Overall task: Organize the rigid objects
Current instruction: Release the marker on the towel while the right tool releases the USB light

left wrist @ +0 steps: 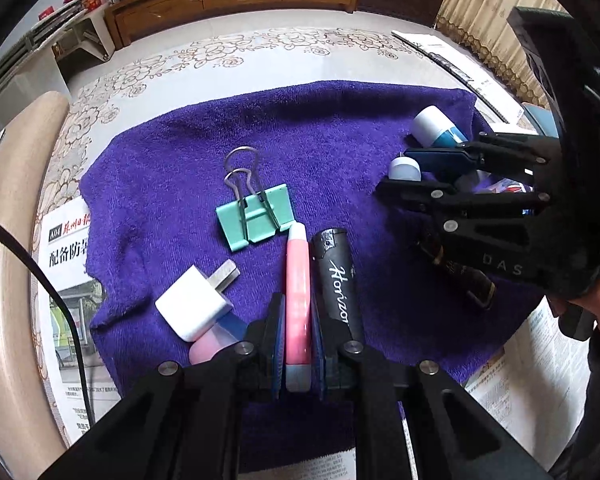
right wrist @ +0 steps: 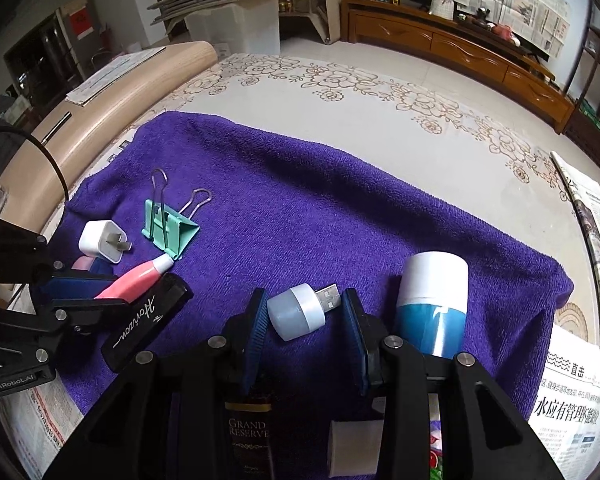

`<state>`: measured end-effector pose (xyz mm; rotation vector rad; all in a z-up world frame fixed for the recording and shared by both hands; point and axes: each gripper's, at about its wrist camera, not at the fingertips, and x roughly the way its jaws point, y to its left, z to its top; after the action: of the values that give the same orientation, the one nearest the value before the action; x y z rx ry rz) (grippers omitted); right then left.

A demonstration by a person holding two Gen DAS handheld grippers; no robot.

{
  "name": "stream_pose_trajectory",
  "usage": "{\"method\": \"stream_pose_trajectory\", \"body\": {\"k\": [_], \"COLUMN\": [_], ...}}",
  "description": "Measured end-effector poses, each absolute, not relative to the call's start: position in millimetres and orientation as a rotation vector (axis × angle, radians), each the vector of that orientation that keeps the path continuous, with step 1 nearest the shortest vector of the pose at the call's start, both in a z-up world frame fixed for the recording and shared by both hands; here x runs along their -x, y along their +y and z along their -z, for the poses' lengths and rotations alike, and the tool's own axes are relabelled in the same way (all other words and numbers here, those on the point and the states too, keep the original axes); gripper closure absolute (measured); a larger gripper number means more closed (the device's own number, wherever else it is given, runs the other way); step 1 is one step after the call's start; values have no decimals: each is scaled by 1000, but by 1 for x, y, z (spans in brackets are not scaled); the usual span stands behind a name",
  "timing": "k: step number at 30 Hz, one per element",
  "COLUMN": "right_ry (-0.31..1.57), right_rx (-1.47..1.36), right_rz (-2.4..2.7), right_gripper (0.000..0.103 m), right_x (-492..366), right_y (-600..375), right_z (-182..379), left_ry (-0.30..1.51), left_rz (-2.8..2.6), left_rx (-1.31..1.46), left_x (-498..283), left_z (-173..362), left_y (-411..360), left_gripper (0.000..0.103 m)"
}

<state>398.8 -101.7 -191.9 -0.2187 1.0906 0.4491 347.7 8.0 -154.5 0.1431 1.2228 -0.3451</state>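
My left gripper (left wrist: 298, 344) is shut on a pink pen (left wrist: 298, 296), also seen in the right wrist view (right wrist: 134, 278). Beside it lie a black Horizon case (left wrist: 336, 284), a white charger plug (left wrist: 196, 306) and a green binder clip (left wrist: 256, 216). My right gripper (right wrist: 306, 320) is open around a small white USB light (right wrist: 300, 312), its jaws apart on either side without touching it. The right gripper also shows in the left wrist view (left wrist: 396, 172). A blue bottle with a white cap (right wrist: 434, 300) lies just right of it. All rest on a purple towel (right wrist: 320, 208).
A dark Grand Reserve box (right wrist: 248, 432) and a small white item (right wrist: 356, 444) lie under the right gripper. Newspapers (right wrist: 580, 412) cover the table's edges around the towel. A wooden chair back (left wrist: 4, 240) curves along the left. A black cable (left wrist: 68, 312) hangs at left.
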Motion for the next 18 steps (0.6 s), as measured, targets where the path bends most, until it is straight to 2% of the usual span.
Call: {"method": "stream_pose_trajectory", "body": {"k": [10, 13, 14, 18], "right_ry": [1090, 1091, 1093, 1098], "right_rx": [266, 276, 280, 281], "right_rz": [-471, -486, -494, -505], "right_gripper": [65, 61, 58, 51], "right_x": [-398, -396, -394, -389], "right_y": [-99, -100, -100, -102], "right_z": [191, 191, 191, 187], "left_ry": [1222, 1211, 1204, 1183], "left_rz": [345, 351, 351, 327], "left_rx": [-143, -133, -124, -141], "left_x": [-348, -349, -348, -341], "left_z": [158, 158, 158, 154], "left_y": [9, 11, 12, 15], "left_gripper": [90, 89, 87, 69]}}
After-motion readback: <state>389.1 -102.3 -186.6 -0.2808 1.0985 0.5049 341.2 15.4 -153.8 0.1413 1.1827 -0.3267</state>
